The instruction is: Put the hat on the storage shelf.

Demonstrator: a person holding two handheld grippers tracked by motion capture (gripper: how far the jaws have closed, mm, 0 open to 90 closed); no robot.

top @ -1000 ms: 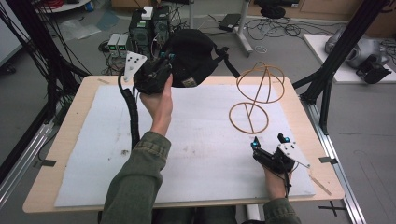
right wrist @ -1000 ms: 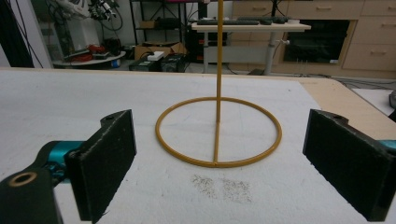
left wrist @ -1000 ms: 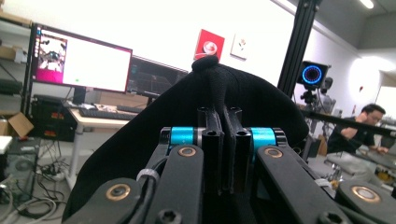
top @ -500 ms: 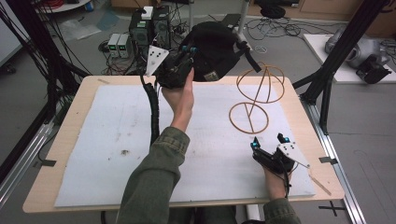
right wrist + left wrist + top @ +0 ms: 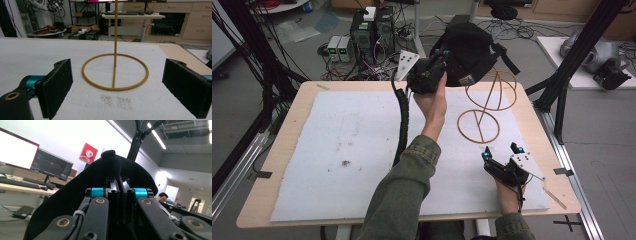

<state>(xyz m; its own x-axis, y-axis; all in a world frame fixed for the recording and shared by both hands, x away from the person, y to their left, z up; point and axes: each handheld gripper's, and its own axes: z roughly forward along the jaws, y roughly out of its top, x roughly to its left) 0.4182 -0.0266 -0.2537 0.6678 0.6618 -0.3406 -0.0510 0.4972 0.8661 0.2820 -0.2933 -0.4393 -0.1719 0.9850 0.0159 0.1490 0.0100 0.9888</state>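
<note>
Fingers of my left gripper pinch the black cap above the counter's far edge beside the stand, right fingers wide; that thin pinch could slip, or the cap could topple the stand.

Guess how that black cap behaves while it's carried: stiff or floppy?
Probably floppy and light: the black cap hangs from a pinch of cloth in the shut left gripper and holds a rounded crown. It may swing. The wire hat stand looks tippy.
</note>
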